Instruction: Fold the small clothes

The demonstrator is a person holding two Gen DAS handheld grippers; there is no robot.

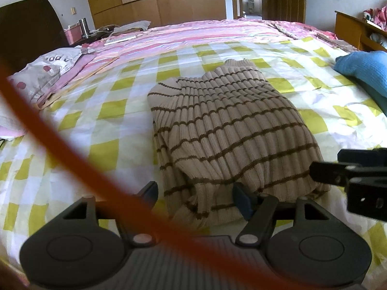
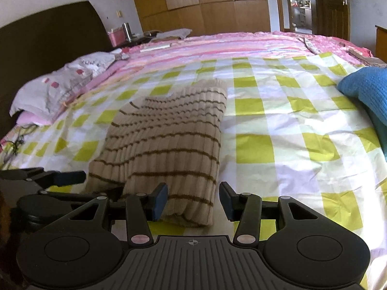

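Note:
A beige ribbed sweater with thin brown stripes point(image 1: 229, 130) point(image 2: 169, 140) lies folded lengthwise on the green-and-white checked bed sheet point(image 1: 96, 125) point(image 2: 278, 125), its collar at the far end. My left gripper point(image 1: 196, 197) is open at the sweater's near left hem, which lies between the fingers; the left pad stands off the cloth. My right gripper point(image 2: 193, 201) is open around the near right corner, with a gap at its right pad. Each gripper also shows in the other's view: the right gripper point(image 1: 350, 176) at the right edge, the left gripper point(image 2: 60, 177) at the left edge.
A blue knit garment point(image 1: 362, 70) point(image 2: 367, 89) lies at the right edge of the bed. A pillow point(image 1: 46, 72) point(image 2: 60, 87) and a pink striped quilt point(image 1: 193, 36) lie at the far left and back. A blurred orange cable point(image 1: 48, 130) crosses the left wrist view.

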